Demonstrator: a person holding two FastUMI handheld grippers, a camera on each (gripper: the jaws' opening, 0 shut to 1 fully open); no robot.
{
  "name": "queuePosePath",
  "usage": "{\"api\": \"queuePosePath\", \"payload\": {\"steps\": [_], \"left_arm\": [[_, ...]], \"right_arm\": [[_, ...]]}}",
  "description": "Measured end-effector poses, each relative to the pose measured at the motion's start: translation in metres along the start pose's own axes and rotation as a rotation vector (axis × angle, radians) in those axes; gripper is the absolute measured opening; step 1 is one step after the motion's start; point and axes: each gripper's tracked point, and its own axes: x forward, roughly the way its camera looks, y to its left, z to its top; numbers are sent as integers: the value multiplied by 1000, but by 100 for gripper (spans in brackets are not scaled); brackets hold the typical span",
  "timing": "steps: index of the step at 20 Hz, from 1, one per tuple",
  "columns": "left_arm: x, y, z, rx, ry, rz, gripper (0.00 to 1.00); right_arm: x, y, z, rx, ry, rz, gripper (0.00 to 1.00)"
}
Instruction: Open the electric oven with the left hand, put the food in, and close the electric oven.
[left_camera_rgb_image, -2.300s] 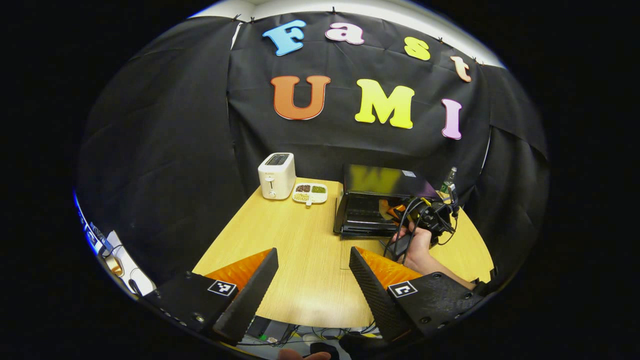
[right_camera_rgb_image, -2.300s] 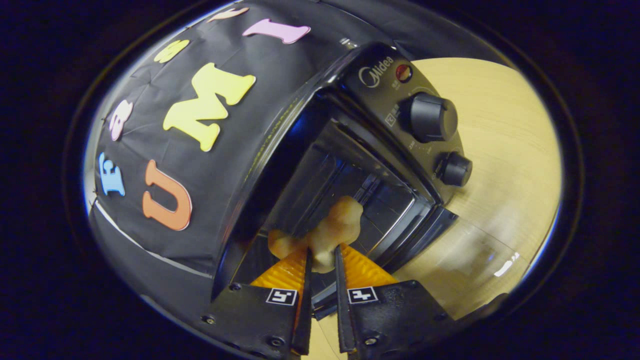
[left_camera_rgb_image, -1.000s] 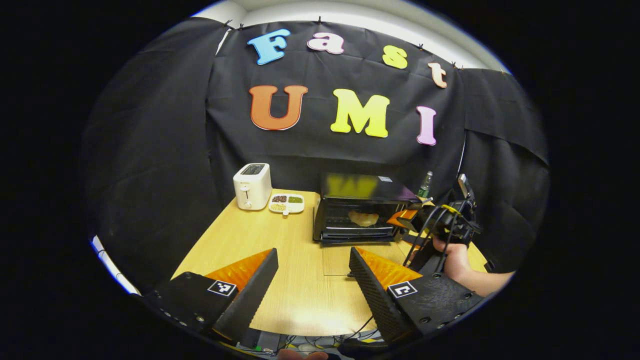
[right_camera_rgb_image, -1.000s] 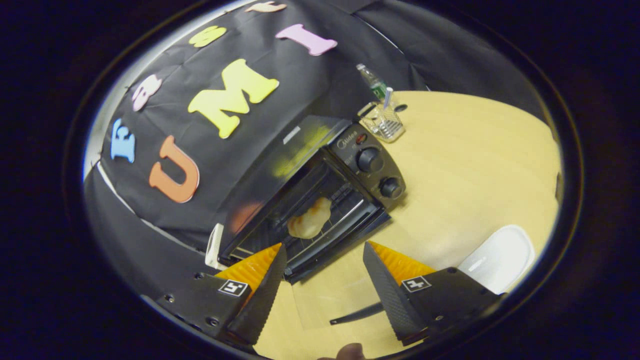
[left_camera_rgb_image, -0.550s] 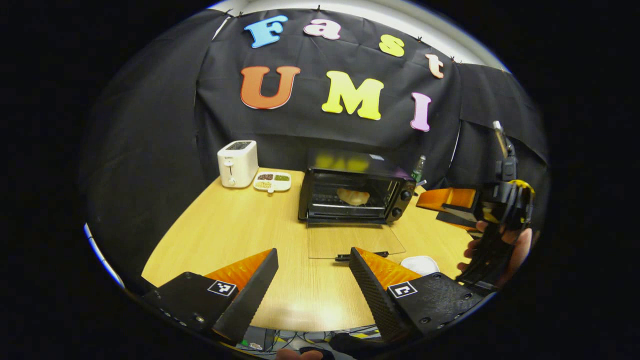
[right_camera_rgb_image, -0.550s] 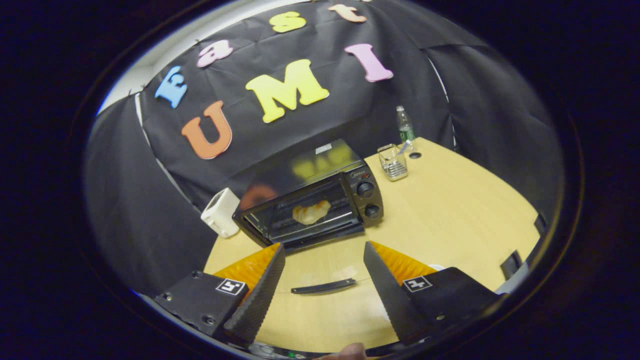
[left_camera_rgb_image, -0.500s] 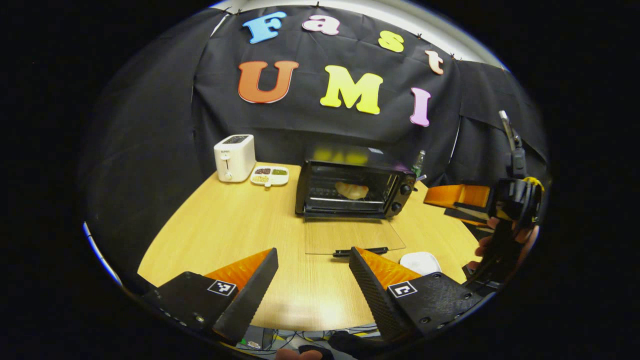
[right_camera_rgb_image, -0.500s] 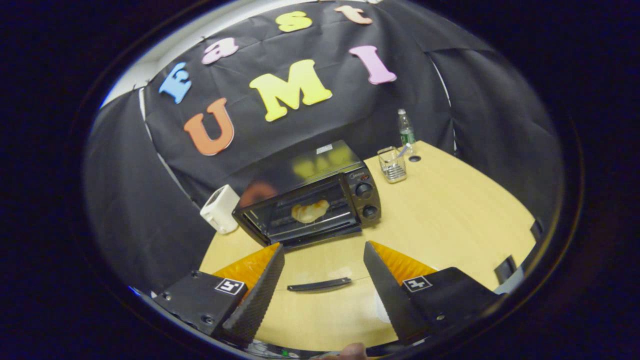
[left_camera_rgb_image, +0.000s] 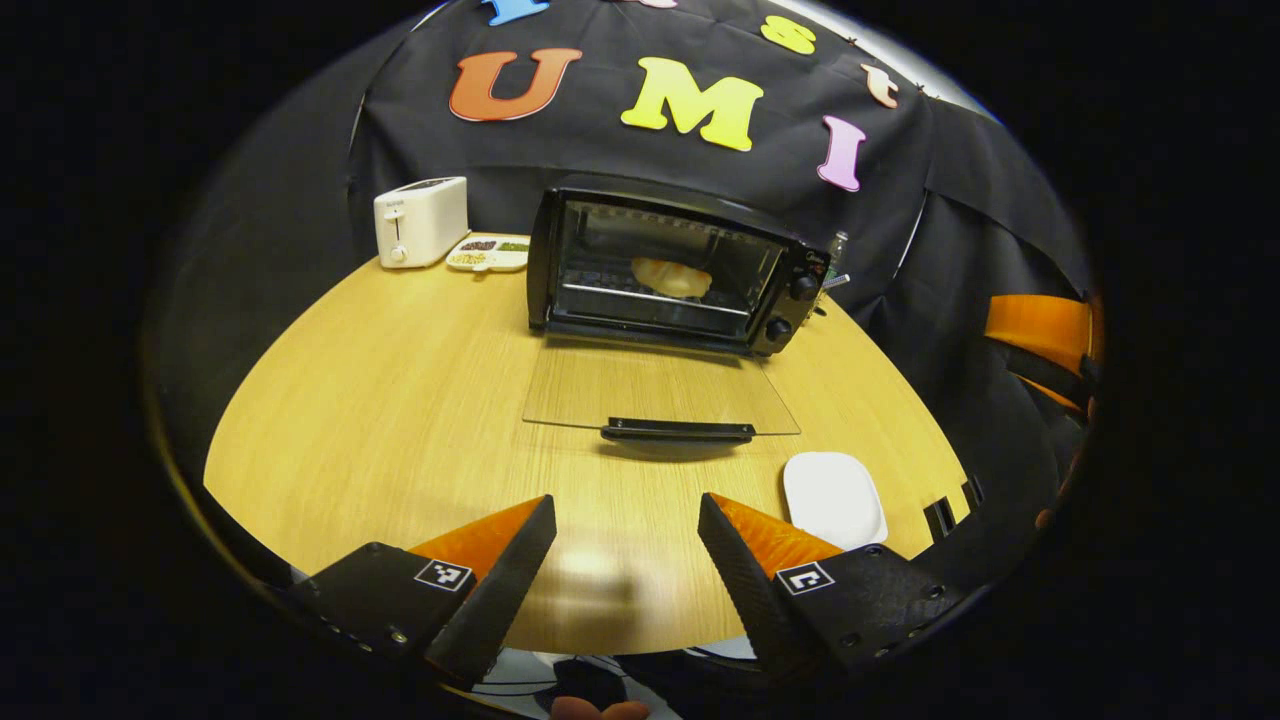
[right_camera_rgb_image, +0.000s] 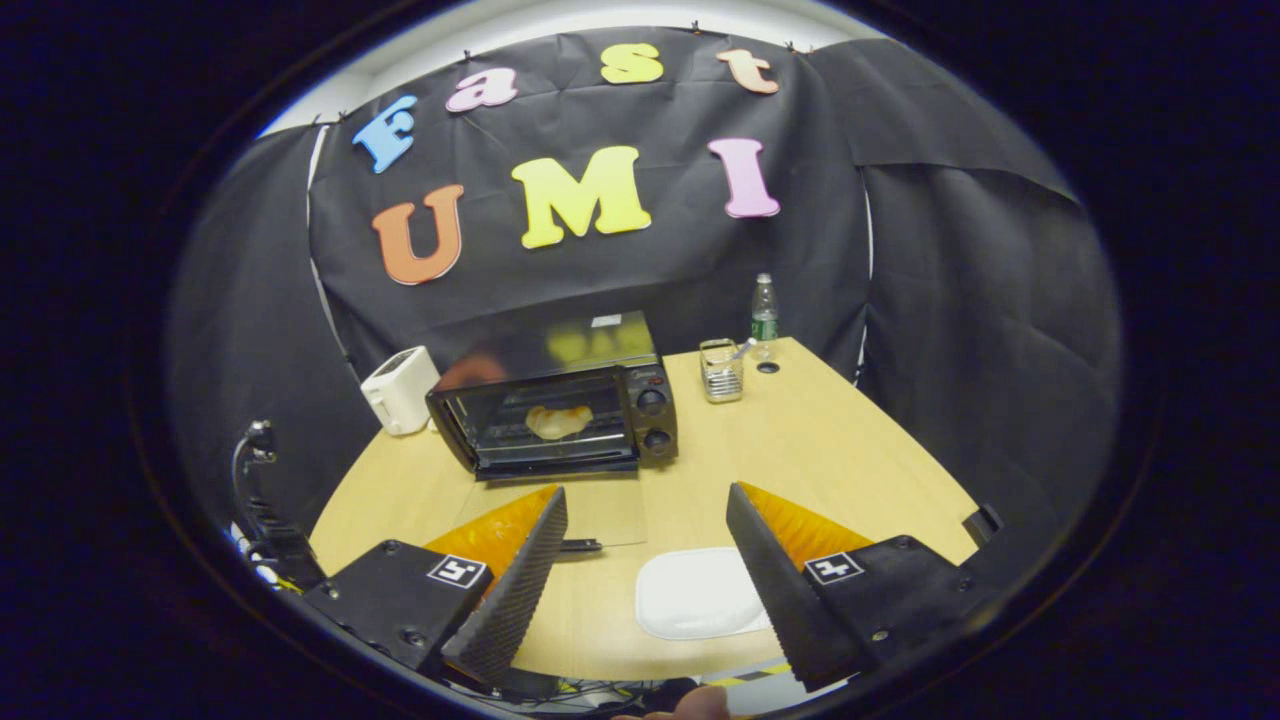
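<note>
The black electric oven (left_camera_rgb_image: 665, 265) (right_camera_rgb_image: 555, 410) stands on the wooden table (left_camera_rgb_image: 400, 380) with its glass door (left_camera_rgb_image: 655, 395) folded down flat; the door's black handle (left_camera_rgb_image: 677, 431) faces me. A pale piece of bread (left_camera_rgb_image: 672, 277) (right_camera_rgb_image: 558, 420) lies on the rack inside. My left gripper (left_camera_rgb_image: 625, 540) is open above the table's near edge, short of the handle, nothing between its fingers. My right gripper (right_camera_rgb_image: 645, 540) is open and empty, pulled back over the front of the table. Its body (left_camera_rgb_image: 1040, 335) shows at the far right in the left gripper view.
An empty white plate (left_camera_rgb_image: 833, 497) (right_camera_rgb_image: 697, 592) lies at the front right of the table. A white toaster (left_camera_rgb_image: 420, 220) and a divided snack dish (left_camera_rgb_image: 488, 253) stand at the back left. A wire holder (right_camera_rgb_image: 719, 371) and a bottle (right_camera_rgb_image: 764, 310) sit right of the oven.
The right gripper let go of the bread inside the oven, opened and drew back from it. The left gripper has come closer to the open door and tilted down toward it.
</note>
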Motion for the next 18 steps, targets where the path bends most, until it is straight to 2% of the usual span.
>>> {"api": "queuePosePath", "payload": {"steps": [2,3,5,7,8,16,18], "left_arm": [[21,-5,-6,32,-6,9,95],[29,-10,-6,44,-16,18,95],[48,-23,-8,64,-19,21,95],[60,-29,-13,64,-9,26,95],[65,-31,-14,62,-14,30,94],[103,-25,-21,50,34,95,95],[109,-25,-20,56,41,104,95]], "right_arm": [[-1,-18,-4,-8,20,-31,100],[-2,-25,-6,-6,27,-43,96],[-4,-40,-6,-6,40,-74,100],[-2,-53,-7,2,51,-96,96],[0,-57,-7,7,58,-104,100],[11,-70,0,-38,84,-109,97],[14,-71,2,-31,85,-108,100]]}}
